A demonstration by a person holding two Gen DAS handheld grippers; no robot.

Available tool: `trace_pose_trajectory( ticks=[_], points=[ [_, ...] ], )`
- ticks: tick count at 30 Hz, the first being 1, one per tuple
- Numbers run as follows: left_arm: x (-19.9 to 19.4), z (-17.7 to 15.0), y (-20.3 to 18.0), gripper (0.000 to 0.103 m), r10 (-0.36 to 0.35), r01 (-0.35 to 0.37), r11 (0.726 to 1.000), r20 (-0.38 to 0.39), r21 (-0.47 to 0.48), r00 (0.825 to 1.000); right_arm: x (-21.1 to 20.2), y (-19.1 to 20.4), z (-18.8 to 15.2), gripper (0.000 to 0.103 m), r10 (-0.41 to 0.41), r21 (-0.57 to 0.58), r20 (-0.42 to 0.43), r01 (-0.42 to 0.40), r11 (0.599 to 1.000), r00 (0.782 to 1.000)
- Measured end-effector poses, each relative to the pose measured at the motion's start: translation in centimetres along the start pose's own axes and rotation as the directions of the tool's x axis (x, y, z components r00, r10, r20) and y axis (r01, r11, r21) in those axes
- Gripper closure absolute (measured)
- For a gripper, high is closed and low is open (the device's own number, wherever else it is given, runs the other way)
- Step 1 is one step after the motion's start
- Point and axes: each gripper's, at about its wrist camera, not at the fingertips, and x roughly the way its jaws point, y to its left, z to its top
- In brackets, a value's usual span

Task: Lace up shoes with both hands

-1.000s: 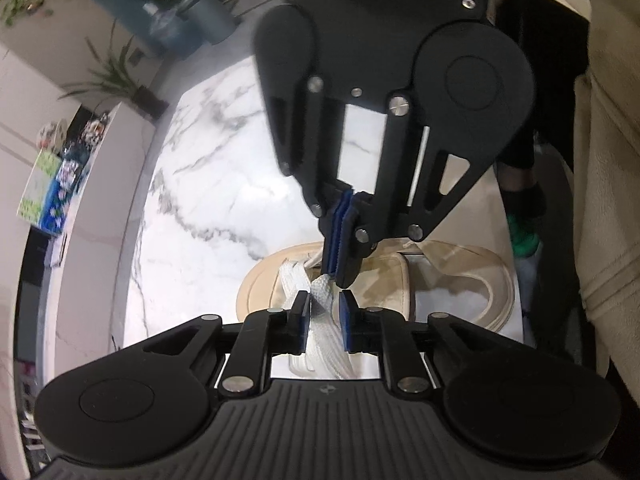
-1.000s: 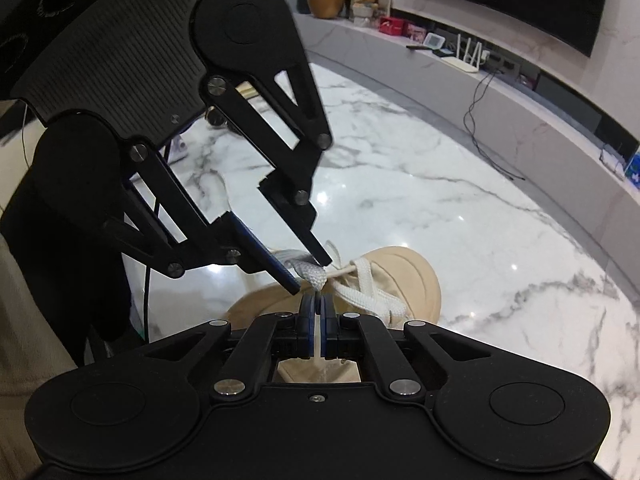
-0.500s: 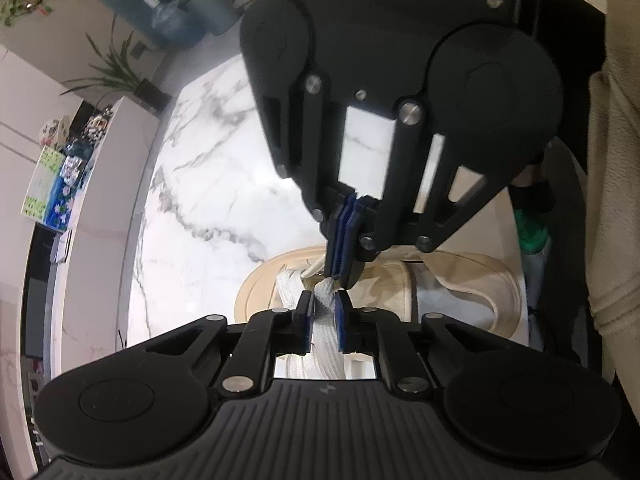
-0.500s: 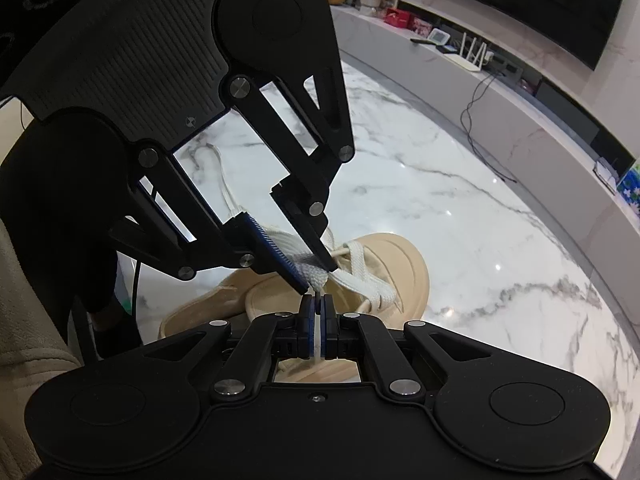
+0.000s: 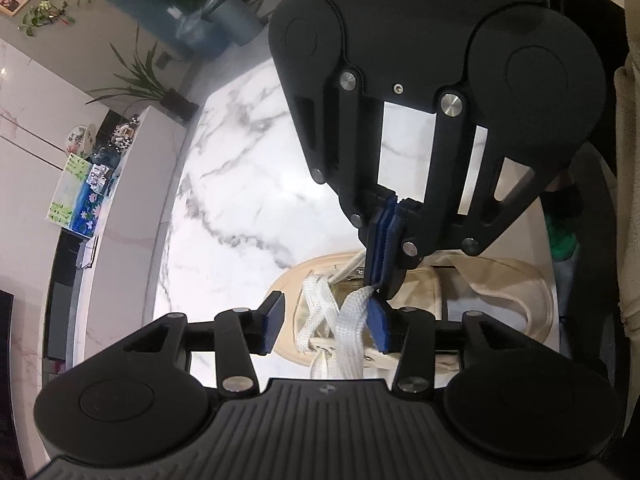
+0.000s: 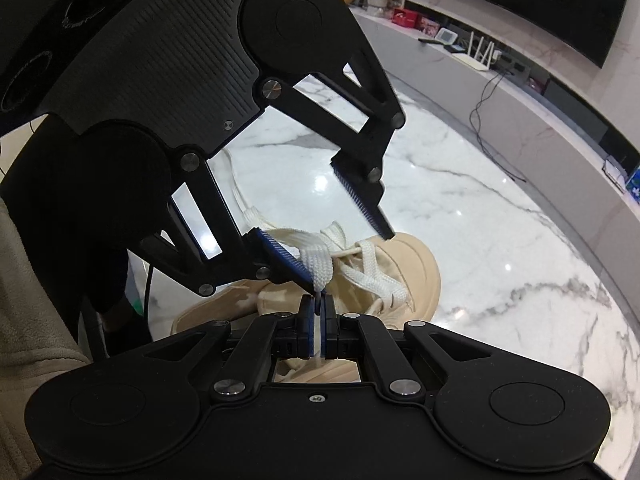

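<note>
From the left wrist view, the marble desk (image 5: 248, 184) runs bare and wide to the left and far side, its curved edge meeting a white cabinet (image 5: 132, 184) beyond. The beige shoe (image 5: 500, 292) lies near the middle, close to the desk's near edge. The left claw (image 5: 326, 322) is opening: its pads, pinched on the white lace (image 5: 352, 320) a moment ago, now stand apart with the lace loose between them, lying against the right pad. To the right, the right claw (image 6: 317, 312) is closed as before, holding the lace tip just above the shoe. Open marble stretches far right.
</note>
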Motion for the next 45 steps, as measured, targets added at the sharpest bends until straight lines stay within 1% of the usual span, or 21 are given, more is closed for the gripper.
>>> trace_pose_trajectory(
  ticks=[2, 4, 6, 7, 9, 10, 11, 15, 18, 20, 23, 27, 28, 30, 34, 36, 39, 41, 42, 43, 45],
  points=[
    [0.0, 0.1, 0.0, 0.063, -0.004, 0.004, 1.0, -0.003, -0.012, 1.0, 0.0, -0.1, 0.0, 0.102, -0.001, -0.001, -0.001, 0.001, 1.0, 1.0],
    [-0.1, 0.2, 0.0, 0.068, -0.01, 0.01, 1.0, -0.005, -0.017, 1.0, 0.0, -0.1, 0.0, 0.102, 0.0, -0.001, 0.001, 0.0, 1.0, 1.0],
    [-0.2, 0.2, -0.1, 0.077, -0.016, 0.016, 1.0, -0.006, -0.014, 1.0, -0.2, -0.3, 0.1, 0.102, 0.003, 0.005, 0.009, -0.003, 1.0, 1.0],
    [-0.2, 0.1, -0.2, 0.078, -0.016, 0.016, 1.0, -0.006, -0.003, 1.0, -0.3, -0.3, 0.2, 0.102, 0.005, 0.007, 0.015, -0.005, 1.0, 1.0],
    [-0.4, 0.0, -0.5, 0.088, -0.017, 0.017, 1.0, -0.007, 0.017, 1.0, -0.4, -0.4, 0.2, 0.102, 0.007, 0.01, 0.02, -0.007, 1.0, 1.0],
    [-0.4, -0.1, -0.7, 0.089, -0.018, 0.018, 1.0, -0.01, 0.026, 1.0, -0.4, -0.4, 0.3, 0.102, 0.007, 0.01, 0.021, -0.007, 1.0, 1.0],
    [-0.4, -0.2, -0.8, 0.093, -0.019, 0.019, 0.999, -0.013, 0.034, 1.0, -0.4, -0.5, 0.3, 0.102, 0.007, 0.01, 0.022, -0.007, 1.0, 1.0],
    [-0.3, -0.4, -1.2, 0.1, -0.021, 0.022, 0.999, -0.024, 0.043, 0.999, -0.3, -0.6, 0.3, 0.102, 0.006, 0.017, 0.017, -0.006, 1.0, 1.0],
    [0.0, -0.4, -1.2, 0.101, -0.016, 0.017, 1.0, -0.047, 0.016, 0.999, -0.3, -0.8, 0.4, 0.102, 0.004, 0.02, 0.017, -0.004, 1.0, 1.0],
    [0.3, -0.3, -1.1, 0.101, -0.012, 0.011, 1.0, -0.058, -0.019, 0.998, 0.3, -2.1, 1.1, 0.101, -0.001, 0.023, 0.015, 0.001, 1.0, 1.0],
    [0.5, -0.3, -0.7, 0.101, -0.012, 0.007, 0.996, -0.067, -0.084, 0.998, 0.4, -2.6, 1.1, 0.101, -0.032, 0.042, 0.003, 0.032, 0.999, 0.999],
    [0.5, 0.0, -0.3, 0.101, 0.001, -0.013, 0.99, -0.088, -0.142, 0.996, 0.5, -3.3, 1.0, 0.097, -0.052, 0.078, 0.005, 0.052, 0.996, 0.999],
    [0.4, 0.1, -0.2, 0.101, 0.007, -0.021, 0.988, -0.095, -0.155, 0.995, 0.4, -3.6, 0.9, 0.091, -0.057, 0.097, 0.012, 0.056, 0.994, 0.998],
    [0.5, 0.4, -0.1, 0.101, 0.016, -0.039, 0.979, -0.115, -0.2, 0.993, 0.4, -4.0, 0.8, 0.083, -0.061, 0.133, 0.025, 0.057, 0.989, 0.998],
    [0.3, 0.6, 0.2, 0.101, 0.018, -0.048, 0.955, -0.104, -0.292, 0.994, 0.4, -4.5, 0.7, 0.083, -0.067, 0.186, 0.041, 0.059, 0.981, 0.997],
    [0.0, 0.5, 0.3, 0.101, 0.017, -0.047, 0.944, -0.094, -0.326, 0.995, 0.2, -4.4, 0.7, 0.083, -0.057, 0.174, 0.052, 0.047, 0.984, 0.997],
    [-0.6, 0.2, 0.3, 0.101, 0.018, -0.046, 0.94, -0.085, -0.338, 0.996, 0.1, -4.1, 0.9, 0.083, -0.048, 0.139, 0.053, 0.041, 0.989, 0.997],
    [-1.1, 0.1, 0.3, 0.101, 0.019, -0.046, 0.939, -0.081, -0.342, 0.997, 0.3, -4.1, 0.9, 0.088, -0.037, 0.128, 0.047, 0.031, 0.991, 0.998],
    [-1.3, 0.0, 0.3, 0.101, 0.018, -0.044, 0.938, -0.078, -0.344, 0.997, 0.4, -4.0, 0.8, 0.095, -0.028, 0.126, 0.045, 0.022, 0.992, 0.999],
    [-1.4, 0.0, 0.2, 0.101, 0.019, -0.044, 0.938, -0.075, -0.345, 0.997, 0.4, -4.0, 0.7, 0.099, -0.02, 0.124, 0.044, 0.015, 0.992, 0.999],
    [-1.7, -0.2, 0.0, 0.101, 0.017, -0.04, 0.939, -0.071, -0.342, 0.997, 0.1, -3.6, 0.5, 0.101, -0.012, 0.128, 0.052, 0.006, 0.992, 0.999]
  ],
)
